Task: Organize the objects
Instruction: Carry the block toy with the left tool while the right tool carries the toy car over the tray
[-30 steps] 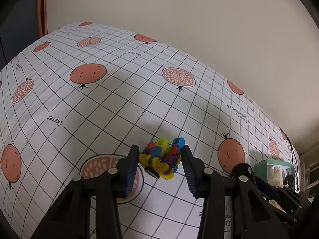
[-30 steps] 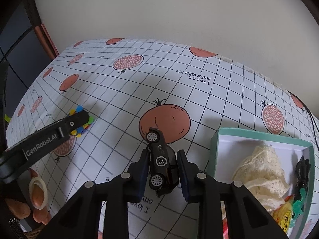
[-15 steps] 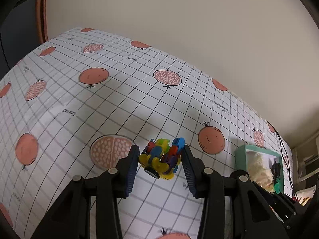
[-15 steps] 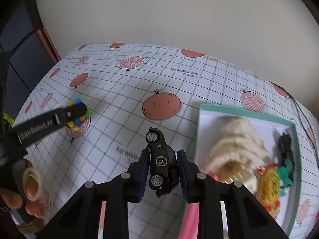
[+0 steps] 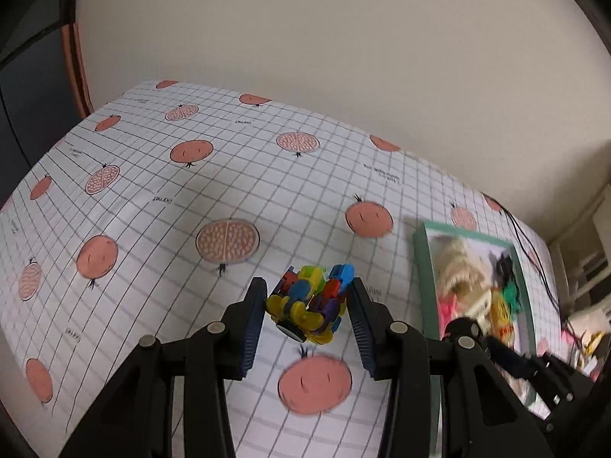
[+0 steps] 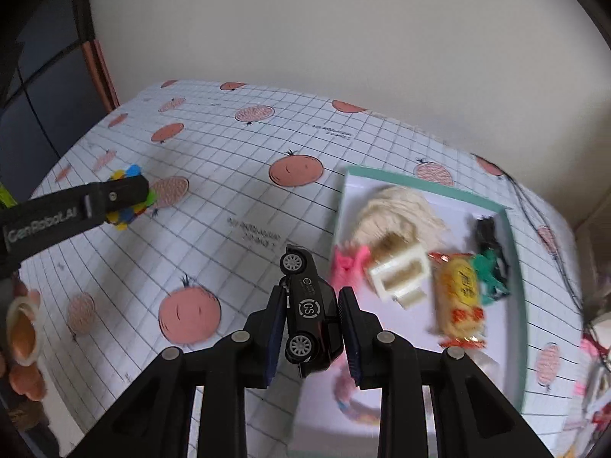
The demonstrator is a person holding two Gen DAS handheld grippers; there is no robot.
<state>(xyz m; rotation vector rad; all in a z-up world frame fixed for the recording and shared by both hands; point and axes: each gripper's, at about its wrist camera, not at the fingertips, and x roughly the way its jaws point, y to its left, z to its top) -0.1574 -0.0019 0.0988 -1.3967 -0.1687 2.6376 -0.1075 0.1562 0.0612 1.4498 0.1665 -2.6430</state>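
- Carrying is the step in hand: the right gripper [image 6: 311,322] is clamped on a black toy car [image 6: 310,313], held in the air beside the near-left edge of the teal-rimmed tray [image 6: 513,286].
- The left gripper [image 5: 307,305] is clamped on a multicoloured plastic toy [image 5: 309,307], above the pomegranate-print tablecloth [image 5: 152,191], well left of the tray.
- The tray already holds lace, a snack packet [image 6: 460,297] and small toys.
- Next, I judge, the car needs moving over bare tray floor, lowering, then releasing.

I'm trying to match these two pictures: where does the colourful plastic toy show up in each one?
Left wrist view: colourful plastic toy low centre, held in the left gripper.
Right wrist view: far left, partly behind that gripper's finger.
Shared landmark: the green-rimmed box.
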